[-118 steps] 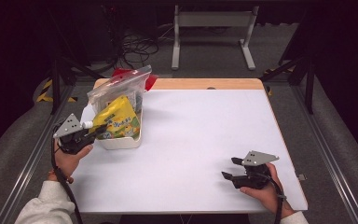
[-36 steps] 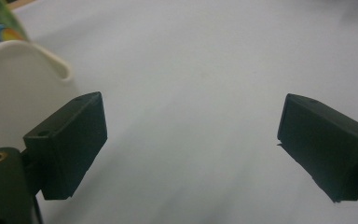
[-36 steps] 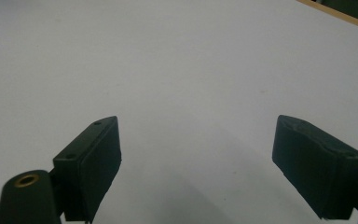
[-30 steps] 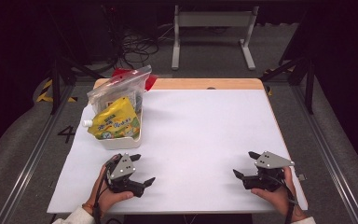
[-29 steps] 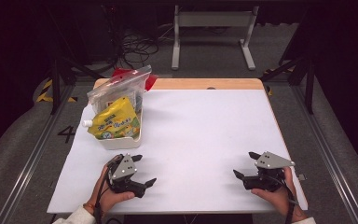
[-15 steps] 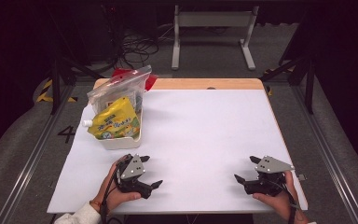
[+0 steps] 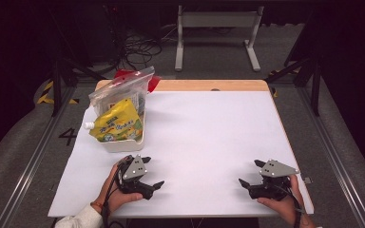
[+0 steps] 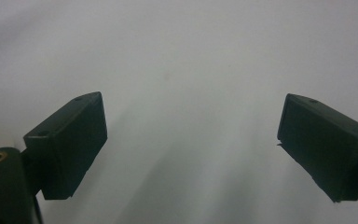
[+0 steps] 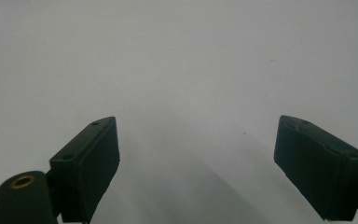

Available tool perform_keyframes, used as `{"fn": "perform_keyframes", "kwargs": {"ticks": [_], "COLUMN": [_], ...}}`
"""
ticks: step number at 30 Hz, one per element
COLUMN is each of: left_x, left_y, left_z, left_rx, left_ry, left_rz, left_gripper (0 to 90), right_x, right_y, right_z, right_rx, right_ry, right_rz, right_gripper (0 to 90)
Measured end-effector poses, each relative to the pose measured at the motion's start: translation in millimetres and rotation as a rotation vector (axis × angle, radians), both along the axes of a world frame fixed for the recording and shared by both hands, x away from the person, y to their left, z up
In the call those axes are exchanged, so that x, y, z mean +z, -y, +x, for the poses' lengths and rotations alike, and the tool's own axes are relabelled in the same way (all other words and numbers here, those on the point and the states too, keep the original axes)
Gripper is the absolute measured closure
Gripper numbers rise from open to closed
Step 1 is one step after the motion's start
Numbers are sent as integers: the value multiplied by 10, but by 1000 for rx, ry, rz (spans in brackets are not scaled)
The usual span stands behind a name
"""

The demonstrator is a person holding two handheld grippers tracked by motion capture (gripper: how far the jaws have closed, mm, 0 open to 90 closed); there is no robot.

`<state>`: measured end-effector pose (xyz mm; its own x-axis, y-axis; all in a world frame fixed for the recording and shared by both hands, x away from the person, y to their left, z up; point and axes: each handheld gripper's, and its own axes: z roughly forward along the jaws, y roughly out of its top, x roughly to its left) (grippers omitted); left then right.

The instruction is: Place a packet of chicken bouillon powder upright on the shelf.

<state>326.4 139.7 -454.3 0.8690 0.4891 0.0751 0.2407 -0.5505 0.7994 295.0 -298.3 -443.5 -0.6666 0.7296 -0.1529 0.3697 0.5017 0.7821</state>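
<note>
A white tub [image 7: 123, 144] stands at the table's left side. A yellow spouted pouch [image 7: 118, 123] and a clear zip bag [image 7: 121, 90] lean in it. My left gripper [image 7: 153, 171] rests near the front edge, just in front of the tub, open and pointing right. In the left gripper view its jaws [image 8: 191, 140] stand wide apart over bare white tabletop. My right gripper [image 7: 250, 172] sits at the front right, open and pointing left. The right gripper view shows it [image 9: 196, 154] with nothing between the jaws.
The white table top [image 7: 209, 128] has a wooden strip along its far edge. A red object [image 7: 123, 74] lies behind the tub. Beyond the table are a metal stand [image 7: 216, 33] and cables on the floor.
My left gripper has left the tub's left side and come to the front edge, then edged slightly right. The right gripper has barely shifted.
</note>
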Motion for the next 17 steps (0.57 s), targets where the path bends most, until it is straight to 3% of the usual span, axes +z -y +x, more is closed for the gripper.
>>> {"fn": "perform_keyframes", "kwargs": {"ticks": [17], "left_x": [-5], "left_y": [-9], "left_z": [60], "left_rx": [6], "left_ry": [-19], "left_rz": [-9], "left_gripper": [91], "right_x": [-8], "right_y": [4], "right_z": [-7], "right_rx": [3], "right_ry": [-1], "right_rz": [13], "right_gripper": [138]}}
